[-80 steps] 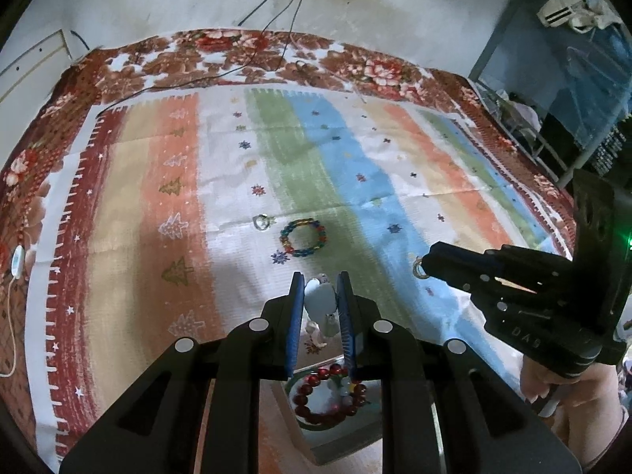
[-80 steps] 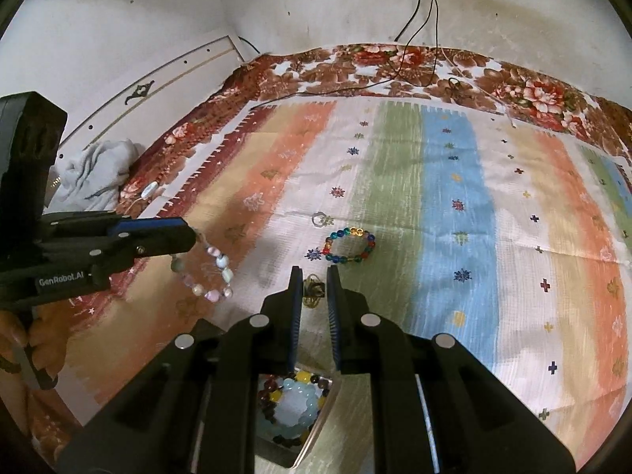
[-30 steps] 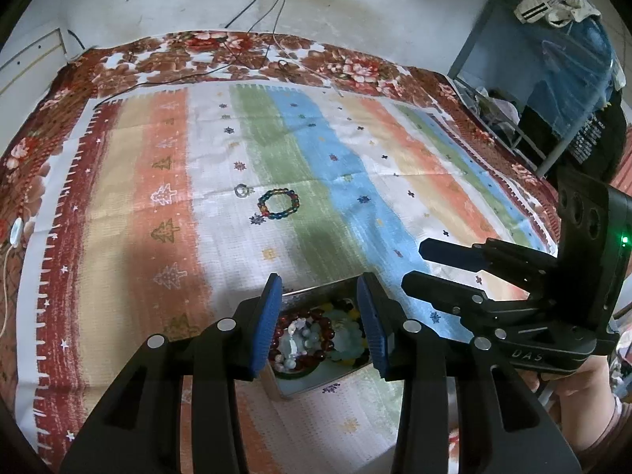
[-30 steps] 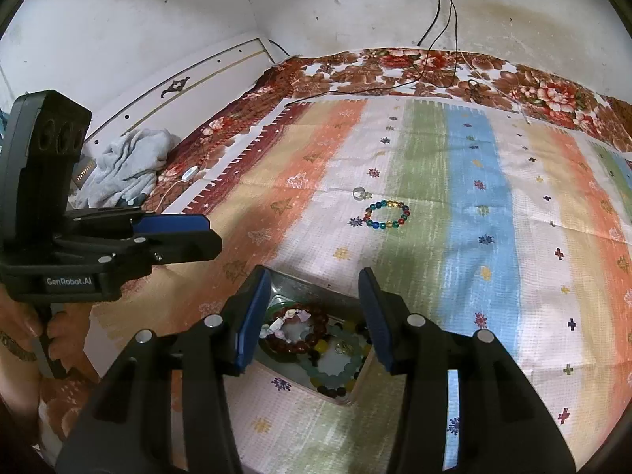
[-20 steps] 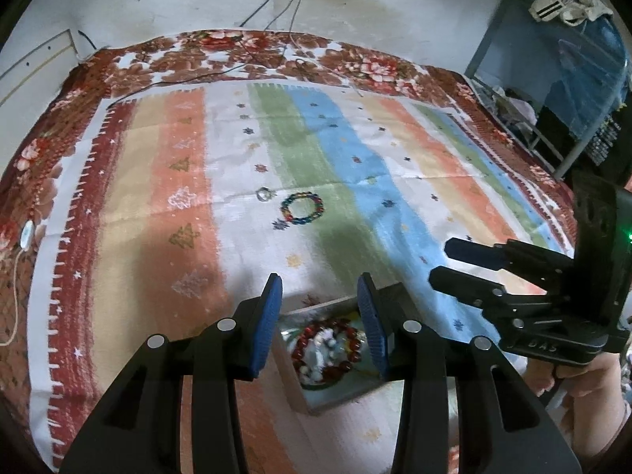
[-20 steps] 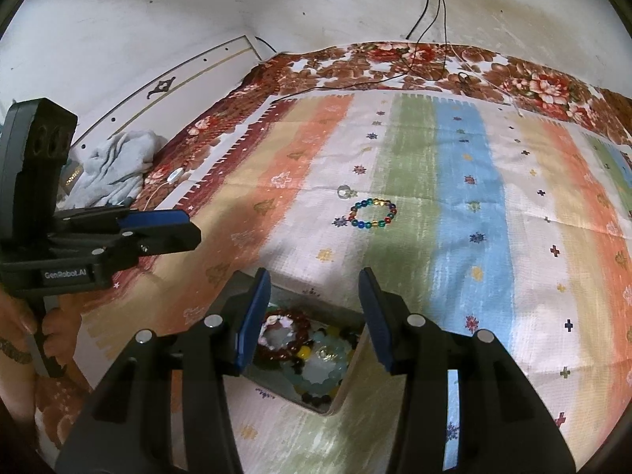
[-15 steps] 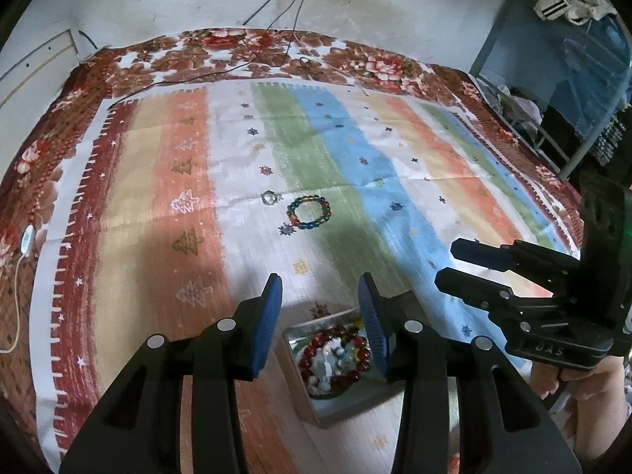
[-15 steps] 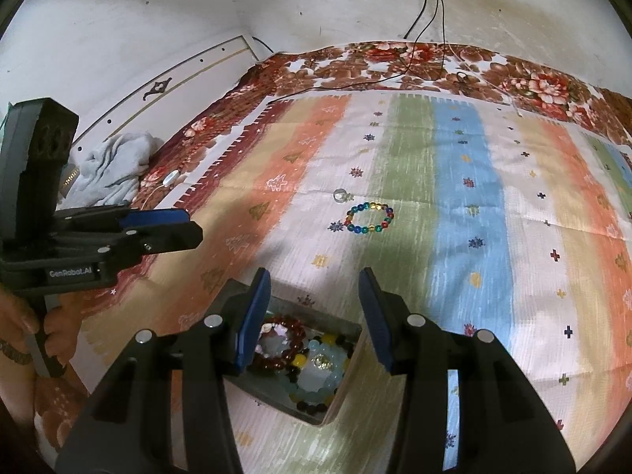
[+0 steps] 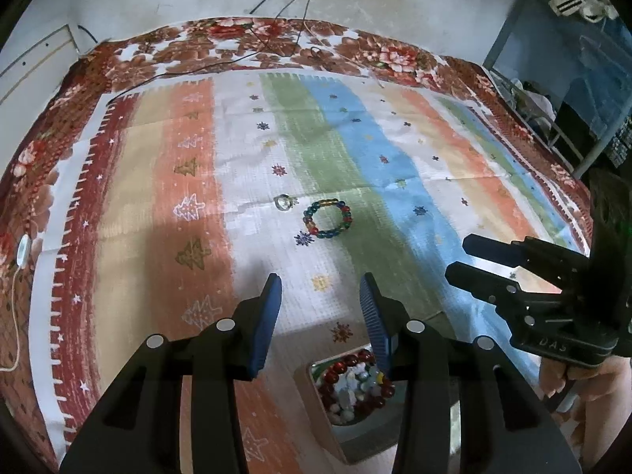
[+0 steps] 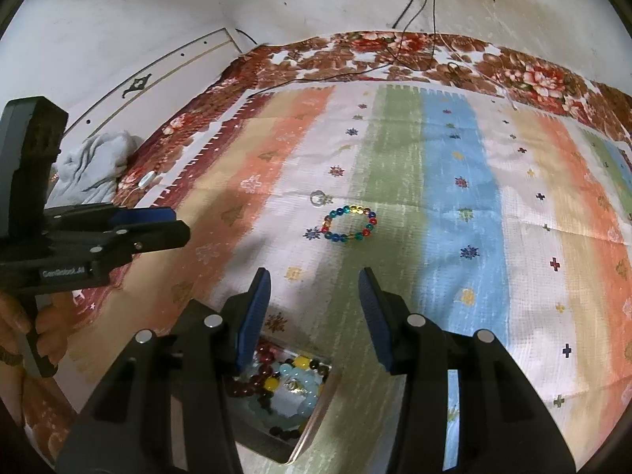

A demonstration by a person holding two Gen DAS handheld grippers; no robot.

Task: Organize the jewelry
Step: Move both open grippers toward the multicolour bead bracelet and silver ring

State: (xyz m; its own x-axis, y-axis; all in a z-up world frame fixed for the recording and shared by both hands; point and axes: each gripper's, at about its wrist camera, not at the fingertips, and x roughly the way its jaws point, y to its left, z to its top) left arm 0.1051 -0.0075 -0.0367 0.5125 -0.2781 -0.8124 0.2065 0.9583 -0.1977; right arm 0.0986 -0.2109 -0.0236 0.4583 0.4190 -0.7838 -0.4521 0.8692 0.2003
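A multicoloured bead bracelet [image 9: 327, 218] lies on the striped cloth, with a small silver ring [image 9: 283, 202] just left of it; both show in the right wrist view too, the bracelet [image 10: 349, 223] and the ring [image 10: 316, 197]. A square box [image 9: 335, 426] near the front edge holds several bead bracelets; it also shows in the right wrist view [image 10: 316, 422]. My left gripper [image 9: 320, 300] is open and empty above the box. My right gripper [image 10: 314, 296] is open and empty above the box as well.
The striped cloth [image 9: 177, 237] covers a floral bedspread [image 9: 237, 39]. Black cables [image 9: 221, 59] run across the bed's far edge. A grey towel [image 10: 91, 166] lies at the left. A metal rack [image 9: 553, 59] stands at the right.
Both grippers, shut on pieces 2.7 s ago, now stand open and empty. Those pieces now lie in the box. Both grippers have moved forward, so the box sits lower in view.
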